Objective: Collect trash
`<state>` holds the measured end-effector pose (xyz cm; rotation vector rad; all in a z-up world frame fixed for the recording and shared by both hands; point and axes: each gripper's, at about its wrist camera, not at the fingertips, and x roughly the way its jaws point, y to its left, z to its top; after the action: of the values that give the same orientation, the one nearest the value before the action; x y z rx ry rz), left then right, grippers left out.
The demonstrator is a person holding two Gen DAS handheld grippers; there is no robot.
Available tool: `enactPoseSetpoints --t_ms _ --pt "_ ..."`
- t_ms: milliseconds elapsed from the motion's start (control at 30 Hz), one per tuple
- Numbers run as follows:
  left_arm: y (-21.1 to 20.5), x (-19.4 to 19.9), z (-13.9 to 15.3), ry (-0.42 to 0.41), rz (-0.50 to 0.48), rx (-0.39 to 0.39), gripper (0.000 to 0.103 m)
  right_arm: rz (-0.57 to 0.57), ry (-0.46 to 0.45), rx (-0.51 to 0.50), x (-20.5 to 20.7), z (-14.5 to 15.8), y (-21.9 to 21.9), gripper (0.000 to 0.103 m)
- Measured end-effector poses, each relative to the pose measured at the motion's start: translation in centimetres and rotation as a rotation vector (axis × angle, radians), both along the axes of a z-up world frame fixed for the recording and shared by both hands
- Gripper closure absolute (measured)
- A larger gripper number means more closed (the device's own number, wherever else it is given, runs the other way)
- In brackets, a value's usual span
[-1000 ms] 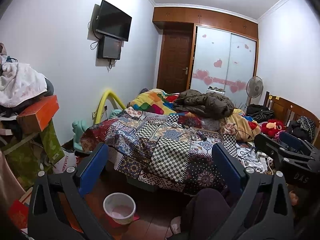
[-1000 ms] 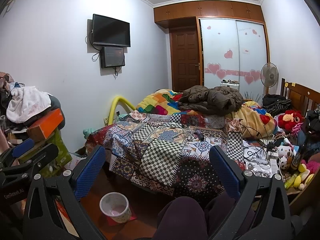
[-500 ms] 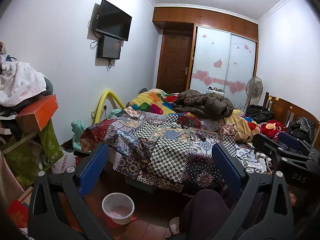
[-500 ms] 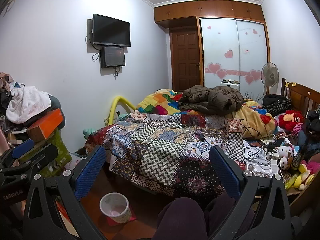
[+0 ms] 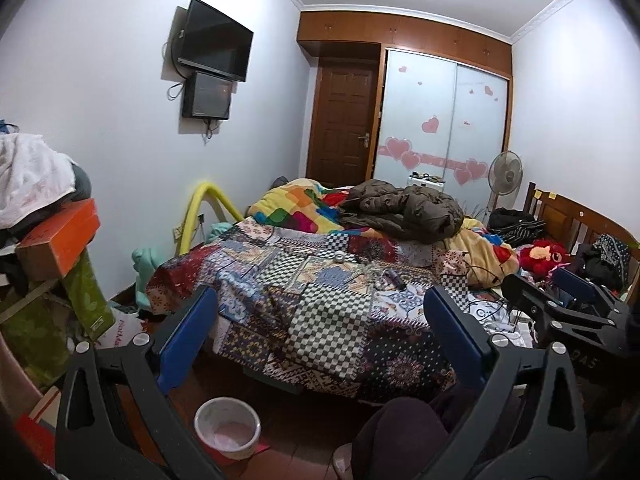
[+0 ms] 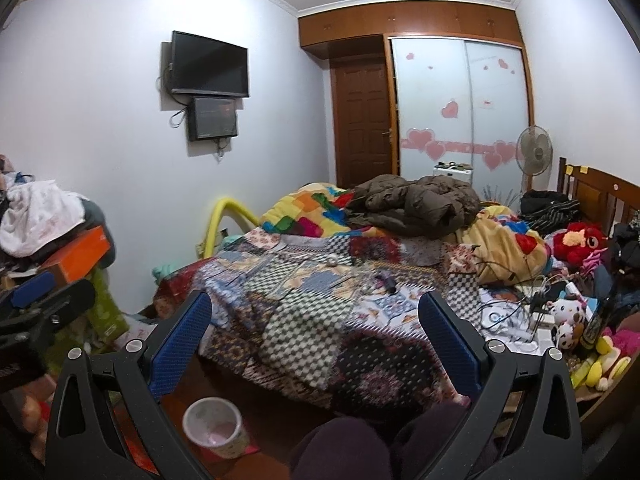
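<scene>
A small white waste bin (image 5: 227,428) (image 6: 212,426) with a pinkish liner stands on the wooden floor at the foot of the bed. On the patchwork bedspread (image 5: 320,320) lie small loose items: a white roll (image 5: 340,256) (image 6: 332,262), a dark stick-like object (image 5: 396,280) (image 6: 386,282) and thin wires. My left gripper (image 5: 320,304) is open and empty, held in the air facing the bed. My right gripper (image 6: 316,304) is also open and empty, level with it, and shows at the right of the left wrist view (image 5: 560,312).
A person's knees (image 6: 340,448) sit low between the fingers. Piled boxes and clothes (image 5: 52,236) crowd the left. Cables, plush toys (image 6: 576,240) and bottles clutter the right side by the headboard. A brown coat (image 5: 404,210) lies on the bed, and a fan (image 6: 534,150) stands by the wardrobe.
Both views have drifted slightly, so the bin sits a little lower and further left in frame. The right wrist view is slightly blurred. Both grippers stay open and empty.
</scene>
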<state>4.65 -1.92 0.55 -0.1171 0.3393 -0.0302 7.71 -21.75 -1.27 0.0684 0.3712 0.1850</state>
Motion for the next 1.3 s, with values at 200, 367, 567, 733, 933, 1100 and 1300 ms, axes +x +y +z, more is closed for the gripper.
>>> enactPoseSetpoints --t_ms 200,367,567,733,933,1100,1300 --pt "-1.2 4.7 0.9 0.013 -0.046 -0.009 0.0 -0.076 -0.006 -0.048 4.2 0.3 -2.4 0.0" --pt "-2.7 9.5 1.1 0.036 -0.085 -0.025 0.0 -0.105 -0.017 -0.069 7.6 0.6 -4.4 0.0" --pt "-4.6 16.3 0.5 0.088 -0.115 -0.04 0.0 -0.139 -0.038 -0.096 11.7 0.6 -6.9 0.0" --pt "-5.8 22.5 -1.0 0.144 -0.118 -0.083 0.006 -0.128 -0.015 -0.107 15.8 -0.2 -8.8 0.0" --pt "-7.7 30.1 -3.7 0.201 -0.073 -0.053 0.008 -0.055 0.115 -0.077 22.4 -3.4 -11.6 0.0" --pt "-9.2 35.6 -6.7 0.25 -0.045 -0.027 0.008 -0.02 0.223 -0.065 27.8 -6.9 -13.8 0.001" --pt "-11.1 41.7 -11.1 0.344 -0.056 0.006 0.008 0.045 0.356 -0.07 34.3 -11.6 -14.8 0.013"
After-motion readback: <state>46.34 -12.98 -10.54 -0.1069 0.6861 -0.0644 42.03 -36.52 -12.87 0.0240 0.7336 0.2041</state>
